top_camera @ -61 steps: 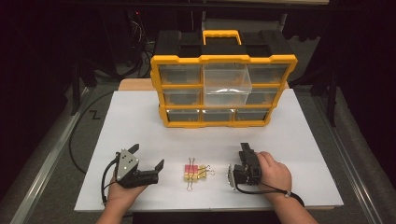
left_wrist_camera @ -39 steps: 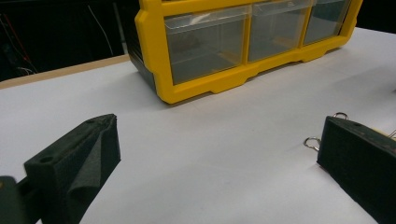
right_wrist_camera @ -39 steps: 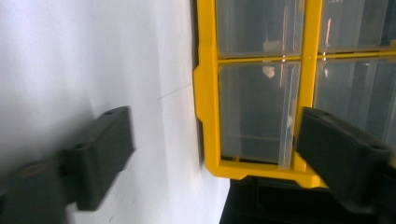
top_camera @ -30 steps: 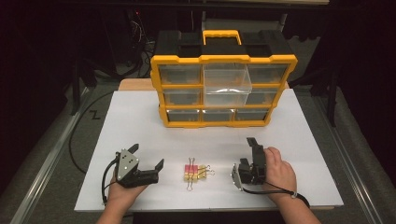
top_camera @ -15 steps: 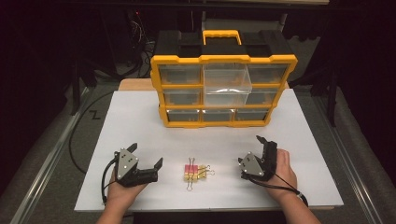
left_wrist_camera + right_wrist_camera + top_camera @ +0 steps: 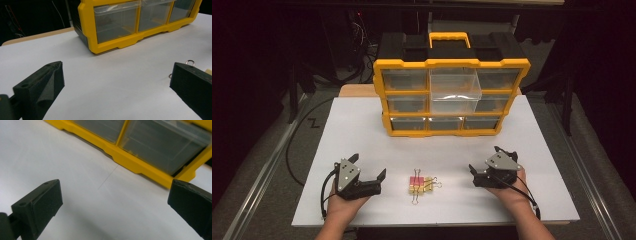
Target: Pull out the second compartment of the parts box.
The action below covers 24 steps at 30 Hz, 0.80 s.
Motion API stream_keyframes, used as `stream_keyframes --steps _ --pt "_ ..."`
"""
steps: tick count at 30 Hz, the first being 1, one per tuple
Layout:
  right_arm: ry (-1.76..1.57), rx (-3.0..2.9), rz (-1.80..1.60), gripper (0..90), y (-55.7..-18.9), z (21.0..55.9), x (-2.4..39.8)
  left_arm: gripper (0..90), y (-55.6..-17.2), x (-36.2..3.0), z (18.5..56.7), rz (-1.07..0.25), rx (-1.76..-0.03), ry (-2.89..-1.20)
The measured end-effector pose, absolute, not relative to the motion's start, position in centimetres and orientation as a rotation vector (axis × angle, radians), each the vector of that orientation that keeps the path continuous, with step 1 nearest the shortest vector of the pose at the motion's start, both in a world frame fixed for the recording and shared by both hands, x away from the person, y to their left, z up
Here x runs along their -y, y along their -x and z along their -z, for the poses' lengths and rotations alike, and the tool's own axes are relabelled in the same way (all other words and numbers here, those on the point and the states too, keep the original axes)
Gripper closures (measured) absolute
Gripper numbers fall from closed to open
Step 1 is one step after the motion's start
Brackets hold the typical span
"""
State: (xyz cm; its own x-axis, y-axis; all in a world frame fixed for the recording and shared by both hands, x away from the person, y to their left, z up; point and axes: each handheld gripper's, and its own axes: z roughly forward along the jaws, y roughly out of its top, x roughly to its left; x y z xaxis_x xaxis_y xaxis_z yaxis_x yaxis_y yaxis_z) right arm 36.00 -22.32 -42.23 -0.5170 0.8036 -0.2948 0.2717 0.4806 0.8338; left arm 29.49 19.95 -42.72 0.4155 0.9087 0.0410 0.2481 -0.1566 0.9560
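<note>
Since a moment ago the right gripper [image 6: 486, 172] has swung away to the right, while the left gripper [image 6: 368, 173] has stayed put. Both rest on the white table [image 6: 362, 125] with jaws spread wide and empty. Between them lies the cluster of binder clips [image 6: 421, 185], apart from both. Beyond stands the yellow drawer organizer [image 6: 451, 95].

White table [image 6: 362, 130] with yellow drawer organizer [image 6: 451, 95] and binder clips [image 6: 422, 185].
</note>
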Motion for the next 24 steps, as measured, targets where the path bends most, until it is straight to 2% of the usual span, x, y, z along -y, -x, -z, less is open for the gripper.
stream_keyframes --steps 10,24 --pt "-1.12 -2.028 -1.229 0.8 -36.6 42.1 23.9 0.4 -29.8 -20.2 42.7 -0.818 -1.073 -1.648" --pt "-1.114 -2.046 -1.23 0.9 -36.6 42.0 23.8 0.4 -29.6 -20.3 42.7 -0.81 -1.066 -1.642"
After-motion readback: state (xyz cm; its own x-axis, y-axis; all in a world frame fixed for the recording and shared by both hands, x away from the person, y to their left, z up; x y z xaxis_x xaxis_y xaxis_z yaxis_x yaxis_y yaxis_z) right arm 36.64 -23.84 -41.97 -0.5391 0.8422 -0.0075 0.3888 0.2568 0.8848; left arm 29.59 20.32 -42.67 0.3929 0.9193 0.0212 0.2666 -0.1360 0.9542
